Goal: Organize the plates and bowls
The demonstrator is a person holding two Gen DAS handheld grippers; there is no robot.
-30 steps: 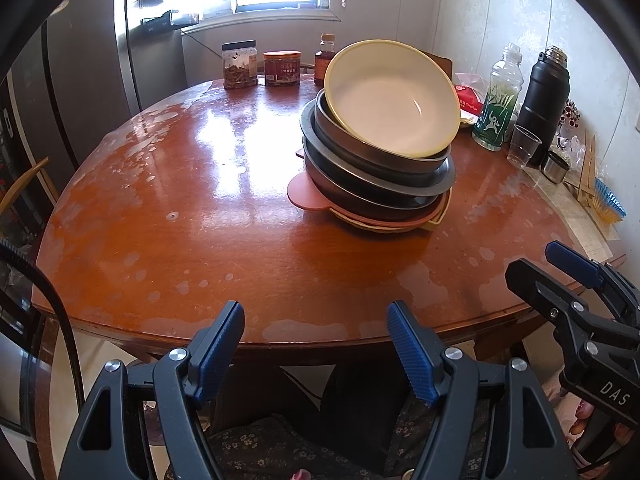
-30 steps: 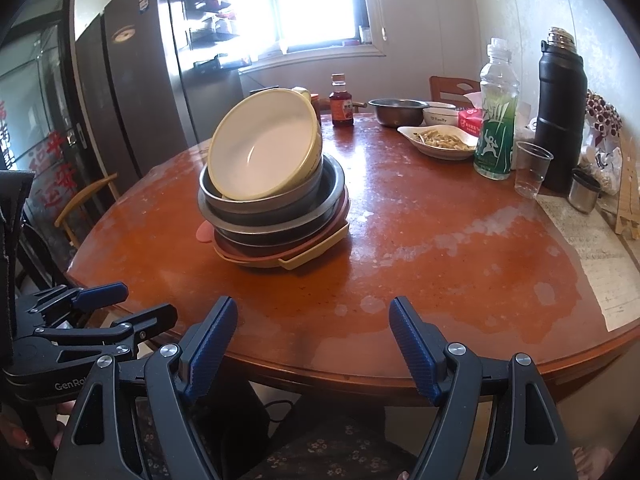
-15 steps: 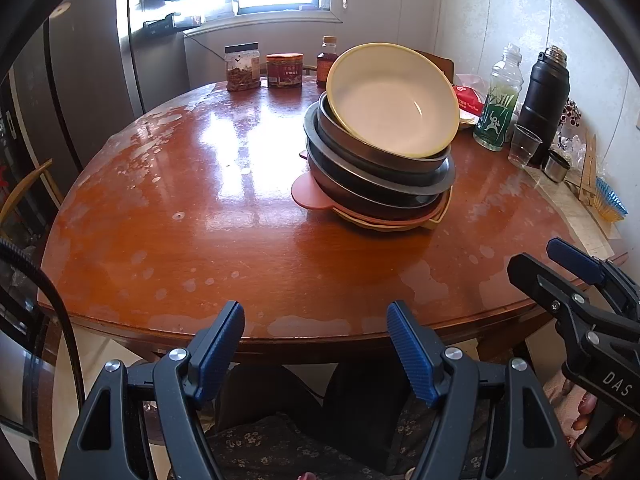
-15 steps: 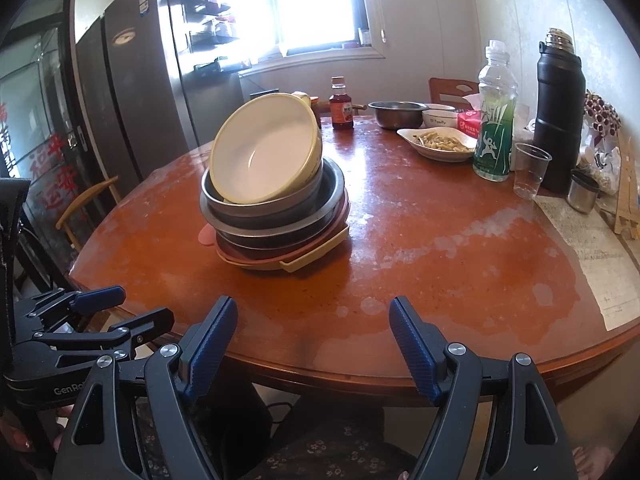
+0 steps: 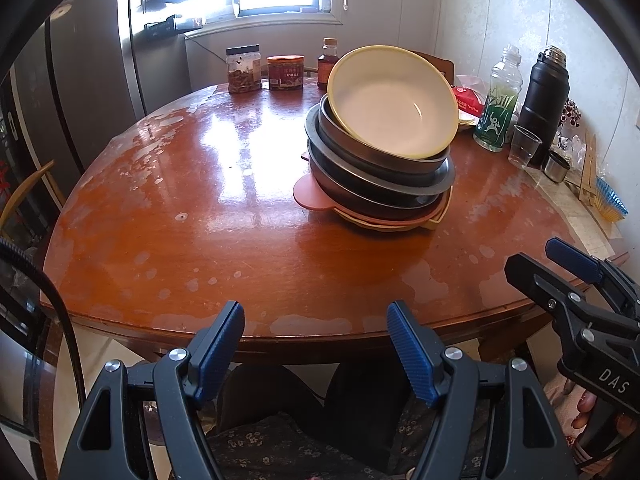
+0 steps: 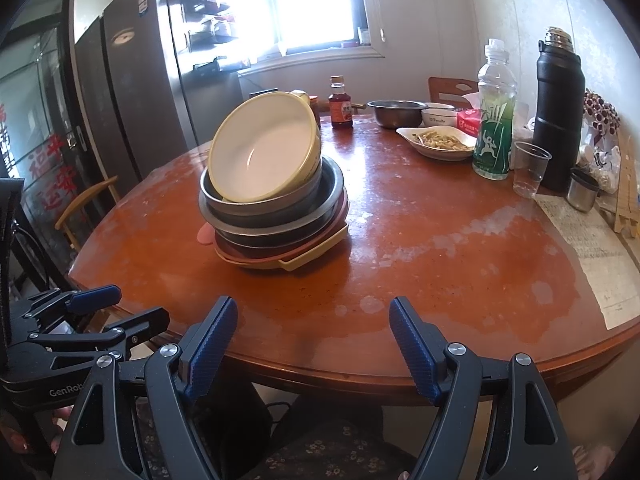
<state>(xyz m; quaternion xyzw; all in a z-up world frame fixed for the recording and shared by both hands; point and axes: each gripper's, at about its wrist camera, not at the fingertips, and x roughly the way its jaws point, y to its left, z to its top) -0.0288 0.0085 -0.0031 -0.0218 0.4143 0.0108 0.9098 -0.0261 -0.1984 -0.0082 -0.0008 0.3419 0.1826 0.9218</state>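
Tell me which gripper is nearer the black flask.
Right. The right gripper sits at the table edge on the flask's side; the left gripper is farther over, beyond the bowl stack.

One stack of plates and bowls point(image 5: 380, 164) stood on the round wooden table. Topmost was a yellow bowl point(image 5: 394, 102) with a white interior, tilted on edge and empty. Beneath it nested grey metal bowls point(image 6: 276, 204), then a pink plate point(image 5: 310, 196) and a yellow plate point(image 6: 312, 254) at the base.
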